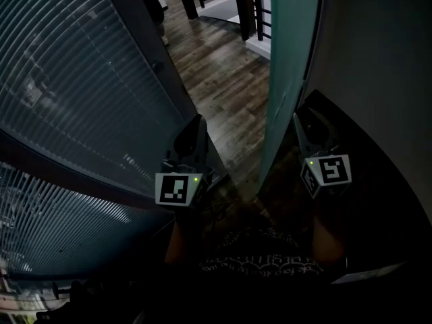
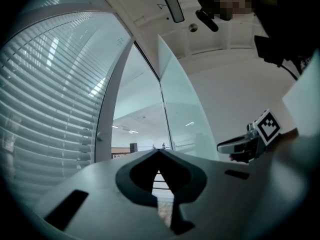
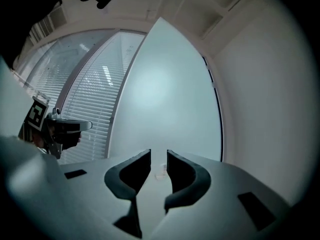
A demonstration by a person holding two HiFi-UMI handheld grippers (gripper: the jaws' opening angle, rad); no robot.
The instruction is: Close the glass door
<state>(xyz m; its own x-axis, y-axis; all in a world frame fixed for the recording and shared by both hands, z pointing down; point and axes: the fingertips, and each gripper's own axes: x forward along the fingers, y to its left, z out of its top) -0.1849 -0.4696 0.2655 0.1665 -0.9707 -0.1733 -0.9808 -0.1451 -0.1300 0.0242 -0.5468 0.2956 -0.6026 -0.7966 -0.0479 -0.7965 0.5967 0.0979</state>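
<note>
Jaws slightly parted and empty on the right gripper [image 3: 158,154], pressed together on the left gripper [image 2: 159,151]. Squarely faces the glass door [image 3: 165,94], upright and ajar, long edge vertical, just beyond the right tips. Likely calls for a right-side push leftward, toward the blinds [image 1: 81,79].

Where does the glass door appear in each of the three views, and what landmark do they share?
Head view: glass door, a tall teal panel, upper centre-right.
Left gripper view: glass door, a frosted pane at centre, right of the opening.
Right gripper view: glass door, filling the centre.
Shared landmark: slatted blinds, left of it in every view.
</note>
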